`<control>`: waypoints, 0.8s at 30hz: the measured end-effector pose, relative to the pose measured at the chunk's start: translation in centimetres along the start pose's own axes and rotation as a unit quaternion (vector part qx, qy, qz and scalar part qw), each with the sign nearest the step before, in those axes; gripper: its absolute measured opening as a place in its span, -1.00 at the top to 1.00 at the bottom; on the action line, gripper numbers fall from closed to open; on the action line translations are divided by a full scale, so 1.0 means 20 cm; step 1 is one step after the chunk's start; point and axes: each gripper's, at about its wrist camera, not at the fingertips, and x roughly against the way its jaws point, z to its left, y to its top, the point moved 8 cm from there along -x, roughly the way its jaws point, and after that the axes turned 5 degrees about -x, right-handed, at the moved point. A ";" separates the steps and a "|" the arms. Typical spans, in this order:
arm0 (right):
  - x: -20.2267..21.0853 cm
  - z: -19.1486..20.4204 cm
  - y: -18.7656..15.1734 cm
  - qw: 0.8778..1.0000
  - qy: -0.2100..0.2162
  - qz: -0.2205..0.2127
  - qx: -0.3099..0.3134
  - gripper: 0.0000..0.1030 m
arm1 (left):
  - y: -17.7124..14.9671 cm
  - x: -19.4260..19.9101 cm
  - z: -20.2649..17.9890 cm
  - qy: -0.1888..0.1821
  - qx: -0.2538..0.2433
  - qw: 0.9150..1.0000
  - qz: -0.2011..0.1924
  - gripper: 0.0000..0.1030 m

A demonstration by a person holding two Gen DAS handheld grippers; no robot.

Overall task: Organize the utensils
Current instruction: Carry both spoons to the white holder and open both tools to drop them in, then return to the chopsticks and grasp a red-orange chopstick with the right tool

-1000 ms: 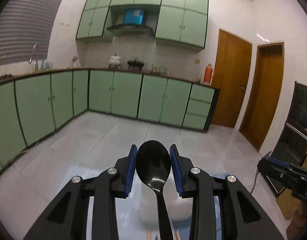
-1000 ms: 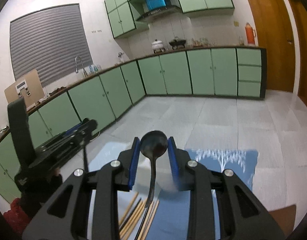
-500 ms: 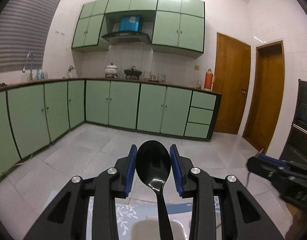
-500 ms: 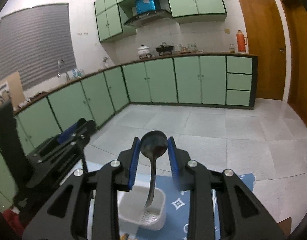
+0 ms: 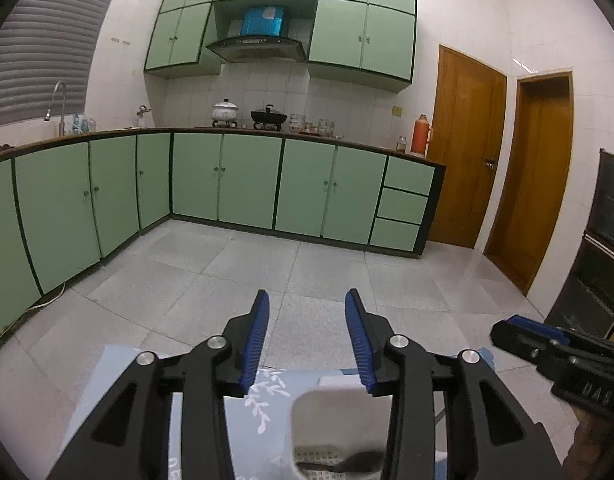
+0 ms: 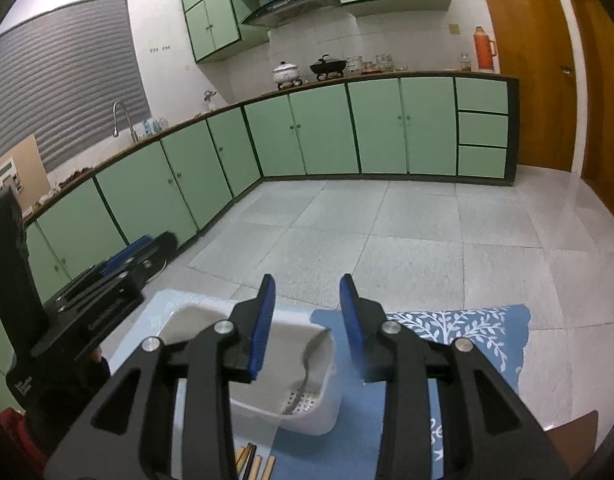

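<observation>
Left gripper: the black two-finger left gripper with blue ribbed pads [image 5: 307, 336] has just been opening; its jaws stand apart with nothing between them; it hovers over the near side of the bin.
Right gripper: the black two-finger right gripper with blue ribbed pads [image 6: 307, 320] has likewise just been opening; its jaws are spread and hold nothing; it hangs above the bin's right half.
Utensil bin: a white plastic rectangular bin with a perforated floor [image 6: 327, 420] sits on the cloth; in the left wrist view [image 5: 307, 408] its far rim shows between the fingers.
Spoons: a slim dark metal spoon [image 6: 307, 364] leans inside the bin, bowl down on the holes, handle up against the far right corner; in the left wrist view a blurred dark spoon bowl [image 5: 361, 461] lies on the perforated floor.
Cloth edge: a blue placemat with white leaf print [image 6: 467, 328] ends just beyond the bin; past that edge only grey floor tiles [image 6: 387, 240] show, wide and open.
Chopsticks: wooden chopstick ends [image 6: 255, 464] lie on the cloth just in front of the bin, under the right gripper.
In the way: each gripper's body shows at the side of the other's view, close to the bin.
Room: green cupboards [image 5: 247, 184] and brown wooden doors [image 5: 467, 148] stand well apart.
</observation>
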 end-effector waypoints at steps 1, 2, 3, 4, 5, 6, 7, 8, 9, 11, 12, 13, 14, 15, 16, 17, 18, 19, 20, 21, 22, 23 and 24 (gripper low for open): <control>0.03 -0.01 0.00 1.000 -0.002 -0.005 -0.002 0.20 | 0.00 0.03 0.01 0.003 0.002 1.000 -0.001 0.17; 0.07 -0.02 0.00 1.000 -0.004 -0.009 -0.006 0.15 | 0.00 0.07 0.02 0.005 0.004 1.000 -0.003 0.13; 0.11 -0.02 -0.02 1.000 -0.005 -0.014 -0.009 0.02 | 0.00 0.10 0.03 0.006 0.005 1.000 -0.003 0.11; 0.15 -0.03 -0.04 1.000 -0.008 -0.018 -0.010 -0.15 | 0.00 0.15 0.04 0.008 0.005 1.000 -0.004 0.04; 0.19 -0.04 -0.06 1.000 -0.011 -0.024 -0.012 -0.23 | -0.01 0.18 0.04 0.011 0.005 1.000 -0.003 -0.05; 0.25 -0.04 -0.09 0.999 -0.016 -0.031 -0.012 -0.38 | -0.03 0.24 0.04 0.011 0.002 1.000 0.001 -0.08; 0.29 -0.05 -0.12 0.999 -0.020 -0.034 -0.011 -0.52 | -0.05 0.28 0.04 0.010 0.001 1.000 0.004 -0.16; 0.34 -0.06 -0.17 0.999 -0.025 -0.036 -0.010 -0.57 | -0.08 0.33 0.05 0.012 -0.001 1.000 0.010 -0.23; 0.38 -0.07 -0.21 0.999 -0.028 -0.036 -0.009 -0.66 | -0.13 0.38 0.05 0.012 -0.006 1.000 0.019 -0.27; 0.47 -0.08 -0.34 0.999 -0.036 -0.030 -0.007 -0.72 | -0.21 0.48 0.05 0.006 -0.007 0.999 0.034 -0.37; 0.50 -0.08 -0.38 0.999 -0.037 -0.025 -0.009 -0.72 | -0.28 0.53 0.04 0.000 -0.009 0.999 0.048 -0.38; 0.52 -0.08 -0.44 0.999 -0.037 -0.018 -0.014 -0.72 | -0.36 0.57 0.04 -0.002 -0.015 0.998 0.066 -0.38; 0.55 -0.07 -0.51 0.999 -0.036 -0.011 -0.020 -0.72 | -0.44 0.60 0.04 -0.002 -0.020 0.996 0.084 -0.38; 0.58 -0.07 -0.60 0.999 -0.038 0.000 -0.026 -0.72 | -0.51 0.64 0.03 -0.004 -0.022 0.995 0.100 -0.38; 0.61 -0.06 -0.67 0.999 -0.039 0.007 -0.025 -0.72 | -0.58 0.67 0.03 -0.007 -0.023 0.993 0.115 -0.38; 0.62 -0.05 -0.72 0.999 -0.041 0.012 -0.023 -0.72 | -0.66 0.71 0.02 -0.010 -0.023 0.991 0.131 -0.38; 0.65 -0.05 -0.80 0.998 -0.048 0.019 -0.023 -0.72 | -0.72 0.74 0.02 -0.011 -0.024 0.990 0.142 -0.38; 0.67 -0.04 -0.87 0.998 -0.049 0.028 -0.029 -0.72 | -0.79 0.77 0.02 -0.009 -0.026 0.988 0.153 -0.38; 0.69 -0.03 -0.94 0.998 -0.047 0.035 -0.036 -0.72 | -0.86 0.80 0.02 -0.005 -0.027 0.986 0.164 -0.38; 0.70 -0.02 -0.98 0.997 -0.048 0.039 -0.040 -0.72 | -0.91 0.83 0.02 -0.003 -0.027 0.985 0.171 -0.38; 0.72 -0.01 -1.03 0.997 -0.054 0.041 -0.038 -0.72 | -0.96 0.85 0.02 0.000 -0.026 0.984 0.178 -0.38; 0.73 0.00 -1.07 0.997 -0.058 0.041 -0.034 -0.72 | -1.00 0.88 0.02 0.002 -0.027 0.983 0.182 -0.38; 0.74 0.00 -1.12 0.996 -0.064 0.045 -0.032 -0.72 | -1.03 0.89 0.02 0.005 -0.030 0.983 0.184 -0.38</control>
